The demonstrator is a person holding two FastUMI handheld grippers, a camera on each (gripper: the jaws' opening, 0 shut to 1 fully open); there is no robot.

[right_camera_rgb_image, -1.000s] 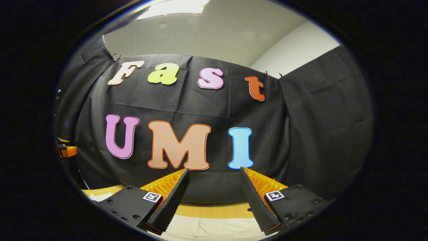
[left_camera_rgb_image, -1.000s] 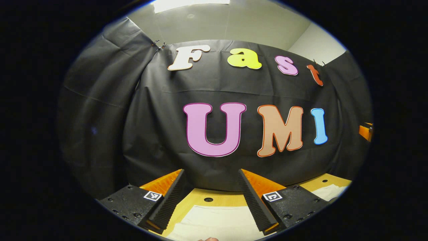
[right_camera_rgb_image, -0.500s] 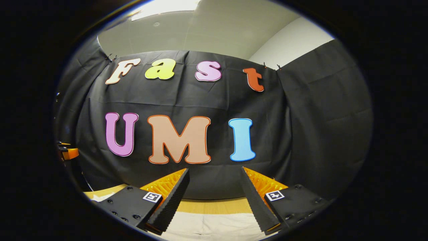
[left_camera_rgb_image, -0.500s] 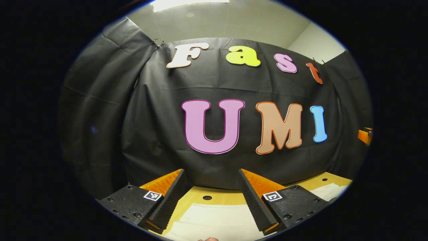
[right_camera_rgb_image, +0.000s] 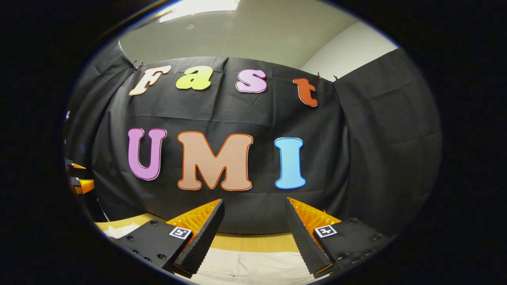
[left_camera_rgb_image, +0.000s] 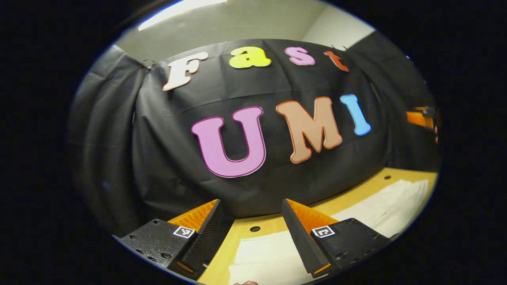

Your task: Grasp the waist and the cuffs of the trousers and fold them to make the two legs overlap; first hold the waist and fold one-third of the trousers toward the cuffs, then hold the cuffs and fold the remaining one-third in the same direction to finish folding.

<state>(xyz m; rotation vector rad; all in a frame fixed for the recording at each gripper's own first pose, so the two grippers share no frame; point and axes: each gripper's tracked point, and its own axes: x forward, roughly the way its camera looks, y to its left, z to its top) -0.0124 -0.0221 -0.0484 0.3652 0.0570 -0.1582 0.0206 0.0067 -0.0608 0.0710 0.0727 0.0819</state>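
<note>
The left gripper has just rolled and swung — a moment ago its view sat level over the pale cloth, and now the whole booth tilts in it and more of the bench runs off to the right. Its jaws stand wide apart with nothing between them. The trousers lie flat on the bench just below and ahead of that gripper, and a second stretch of the same pale fabric reaches away to the right in the left gripper view. Which end is waist and which cuffs I can't tell from here.

The right gripper has barely shifted — it hangs level, jaws equally wide and empty, with the trousers beneath its fingertips in the right gripper view. The other gripper's tips peek in at the far left edge there.

To my eye nothing is grasped yet and no fold has begun. The left hand's turn looks like it's lining up on an edge of the cloth; both grippers would need to drop lower before they can pinch fabric off the bench.
</note>
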